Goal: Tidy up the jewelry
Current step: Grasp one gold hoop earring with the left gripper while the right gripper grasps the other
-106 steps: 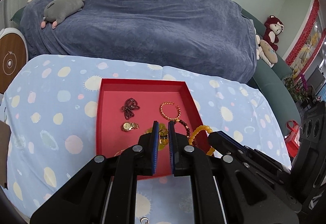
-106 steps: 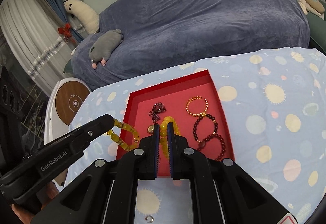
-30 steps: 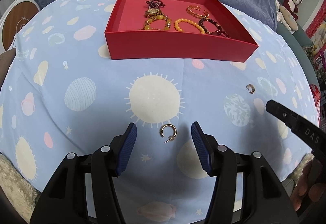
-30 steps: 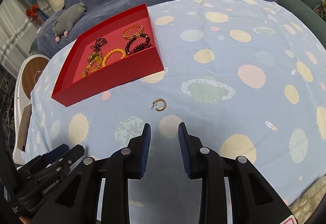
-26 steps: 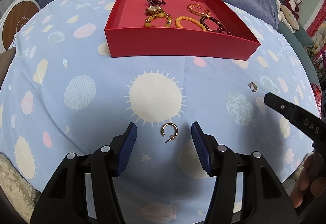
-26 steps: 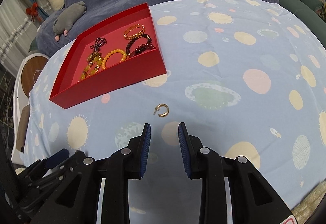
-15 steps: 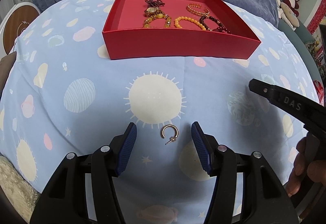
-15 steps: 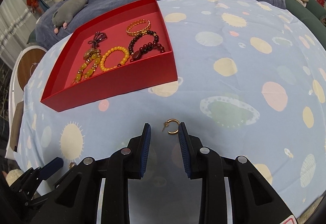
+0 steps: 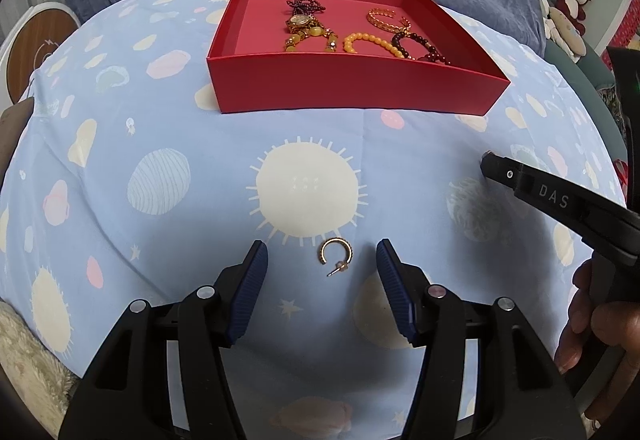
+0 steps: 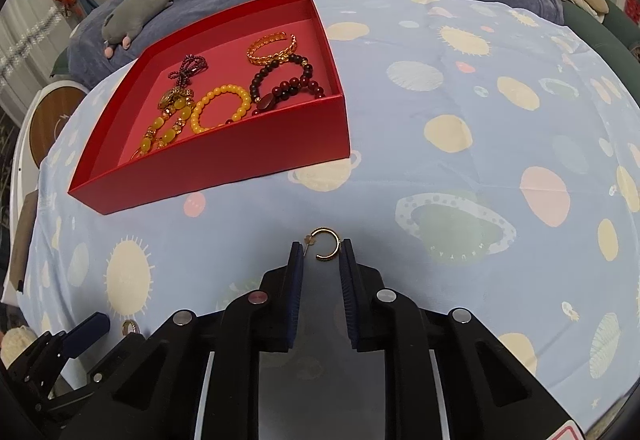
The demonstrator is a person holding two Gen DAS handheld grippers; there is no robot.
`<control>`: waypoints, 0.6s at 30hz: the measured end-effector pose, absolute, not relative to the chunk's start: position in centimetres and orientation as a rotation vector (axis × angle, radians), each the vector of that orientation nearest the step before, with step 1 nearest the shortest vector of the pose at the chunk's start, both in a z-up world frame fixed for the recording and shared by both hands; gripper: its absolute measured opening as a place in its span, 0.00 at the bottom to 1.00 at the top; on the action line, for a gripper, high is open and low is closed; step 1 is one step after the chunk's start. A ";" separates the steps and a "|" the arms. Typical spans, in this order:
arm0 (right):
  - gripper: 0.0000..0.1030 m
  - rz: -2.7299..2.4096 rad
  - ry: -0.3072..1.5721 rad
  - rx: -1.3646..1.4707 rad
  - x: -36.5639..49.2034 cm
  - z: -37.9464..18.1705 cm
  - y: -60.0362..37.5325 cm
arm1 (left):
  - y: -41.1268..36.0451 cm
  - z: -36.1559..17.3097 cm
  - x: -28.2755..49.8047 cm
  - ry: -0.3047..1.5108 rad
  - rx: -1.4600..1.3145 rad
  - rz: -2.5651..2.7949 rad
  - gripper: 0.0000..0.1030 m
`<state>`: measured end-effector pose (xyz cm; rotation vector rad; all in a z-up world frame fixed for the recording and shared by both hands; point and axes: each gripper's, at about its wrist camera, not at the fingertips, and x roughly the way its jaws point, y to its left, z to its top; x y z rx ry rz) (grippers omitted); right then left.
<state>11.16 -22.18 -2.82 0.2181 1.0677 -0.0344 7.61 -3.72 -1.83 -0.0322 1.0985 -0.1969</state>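
Carefully now: two gold hoop earrings lie on the blue patterned cloth of the table, each short of the red box (image 9: 352, 84) where the bracelets already sit. My right gripper (image 10: 320, 260) has its jaws closing around the right-hand earring (image 10: 326, 244), which sits between the blue pads at their very tips; the right pad looks to be touching the hoop, but the left one is only near the post, so I do not count it as gripped yet. My left gripper (image 9: 322, 260) holds its jaws wide apart, with the other earring (image 9: 336, 255) lying flat between them, untouched.

To do this well, I judge the right jaws should finish closing slowly and squarely across the hoop, tips low against the cloth, so the thin ring does not skid forward or flip out. It is small and light, and could pinch cloth with it. Only once it feels caught should I lift and carry it to the box.
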 end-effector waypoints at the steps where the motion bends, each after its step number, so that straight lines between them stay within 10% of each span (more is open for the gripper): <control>1: 0.17 -0.032 1.067 0.222 11.0 -2.8 -22.2 | -3.6 -1.8 7.5 1.098 -0.036 -0.196 0.52; 18: 0.06 -0.012 1.077 0.326 7.2 -3.0 -22.6 | -3.3 -1.7 7.2 1.089 -0.052 -0.186 0.42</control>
